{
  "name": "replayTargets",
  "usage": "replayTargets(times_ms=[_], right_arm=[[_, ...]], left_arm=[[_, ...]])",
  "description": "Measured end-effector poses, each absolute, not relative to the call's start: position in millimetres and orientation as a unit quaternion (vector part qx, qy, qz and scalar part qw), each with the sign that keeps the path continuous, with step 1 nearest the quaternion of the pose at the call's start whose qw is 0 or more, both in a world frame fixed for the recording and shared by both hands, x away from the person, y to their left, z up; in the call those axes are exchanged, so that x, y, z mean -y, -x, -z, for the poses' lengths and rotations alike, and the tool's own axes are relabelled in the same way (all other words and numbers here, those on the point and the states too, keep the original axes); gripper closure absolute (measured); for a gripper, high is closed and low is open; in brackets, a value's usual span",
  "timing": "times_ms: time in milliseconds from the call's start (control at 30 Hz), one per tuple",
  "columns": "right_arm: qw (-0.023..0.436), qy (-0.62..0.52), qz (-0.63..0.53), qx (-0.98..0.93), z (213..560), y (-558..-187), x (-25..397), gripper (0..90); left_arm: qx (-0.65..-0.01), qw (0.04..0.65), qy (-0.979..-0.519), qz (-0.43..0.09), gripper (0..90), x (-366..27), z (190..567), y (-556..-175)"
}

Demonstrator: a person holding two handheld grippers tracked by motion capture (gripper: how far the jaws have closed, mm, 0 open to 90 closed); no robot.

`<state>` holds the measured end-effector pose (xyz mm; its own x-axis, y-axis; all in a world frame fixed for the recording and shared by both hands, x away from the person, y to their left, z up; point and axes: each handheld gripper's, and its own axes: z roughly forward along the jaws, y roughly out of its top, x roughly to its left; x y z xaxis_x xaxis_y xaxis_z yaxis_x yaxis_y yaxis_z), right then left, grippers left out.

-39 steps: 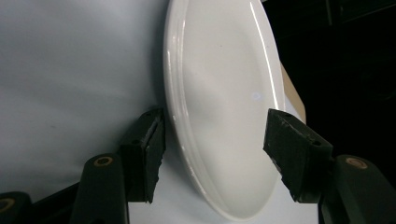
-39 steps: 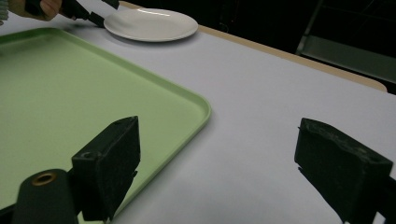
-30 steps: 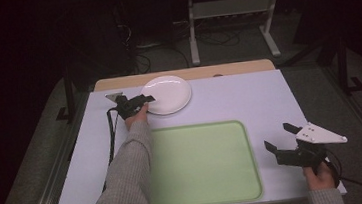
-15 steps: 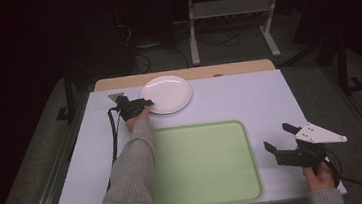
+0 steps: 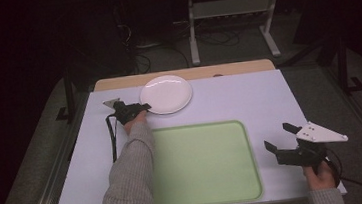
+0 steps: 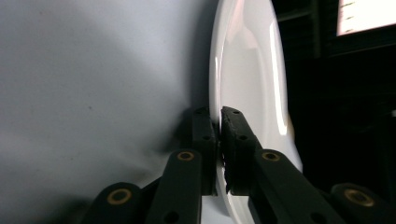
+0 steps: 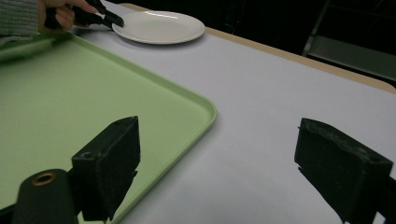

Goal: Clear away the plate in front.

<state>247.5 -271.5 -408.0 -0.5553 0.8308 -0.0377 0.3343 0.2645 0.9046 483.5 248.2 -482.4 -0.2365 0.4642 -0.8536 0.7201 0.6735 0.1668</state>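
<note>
- White plate (image 5: 165, 94) sits at the table's far edge, my left gripper (image 5: 142, 107) pinching its near-left rim.
- Grab step looks done; next I'd carry it level to the green tray (image 5: 202, 162).
- Right gripper (image 5: 279, 139) idles, jaws spread.

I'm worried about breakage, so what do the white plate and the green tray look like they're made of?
White plate: glossy, bright streaks along its rim, likely glazed ceramic, possibly melamine. Green tray: matte, uniform colour, rounded moulded lip, probably plastic.
</note>
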Motion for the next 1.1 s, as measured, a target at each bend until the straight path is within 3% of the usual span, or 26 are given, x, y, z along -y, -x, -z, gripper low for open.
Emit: replayTargets(times_ms=[1100], right_arm=[[0.270, -0.386, -0.462, -0.751, 408.4, -246.9, 271.2, 13.4]], left_arm=[[-0.733, 0.539, -0.395, 0.127, 87.2, -276.7, 453.4, -476.0]])
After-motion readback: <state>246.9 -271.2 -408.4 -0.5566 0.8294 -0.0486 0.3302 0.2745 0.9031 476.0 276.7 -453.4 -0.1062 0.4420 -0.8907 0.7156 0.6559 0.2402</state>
